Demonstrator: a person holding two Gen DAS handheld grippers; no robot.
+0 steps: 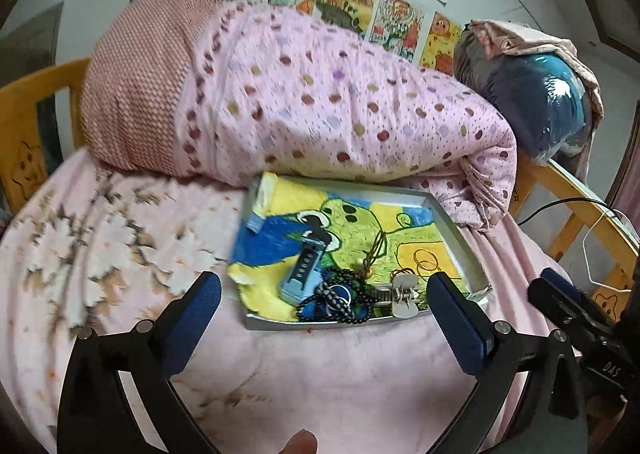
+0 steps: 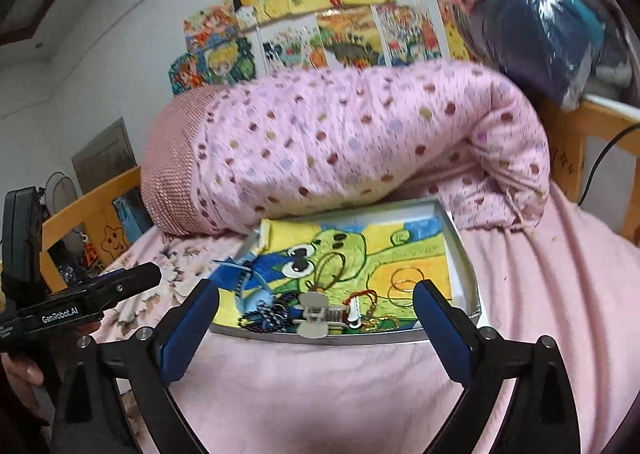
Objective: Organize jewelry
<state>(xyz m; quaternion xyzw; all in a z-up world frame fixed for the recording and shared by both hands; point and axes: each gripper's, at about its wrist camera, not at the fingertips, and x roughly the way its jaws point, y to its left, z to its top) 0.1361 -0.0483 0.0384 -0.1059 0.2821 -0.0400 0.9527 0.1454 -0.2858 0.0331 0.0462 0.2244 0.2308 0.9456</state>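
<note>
Silver tray (image 1: 460,238) rim between spread left tongs (image 1: 324,294); nothing gripped.

"GenRobot.AI" on the left hand-held gripper (image 2: 100,304); "DAS" on the right hand-held gripper (image 1: 600,358)

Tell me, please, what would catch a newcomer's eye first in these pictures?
Probably the shallow silver tray on the pink bedsheet, lined with a bright green-and-yellow cartoon drawing and heaped at its near edge with jewelry: black bead strings, a blue watch and thin gold rings. Behind it lies a rolled pink polka-dot quilt. Both tongs, left and right, are open before the tray.
</note>
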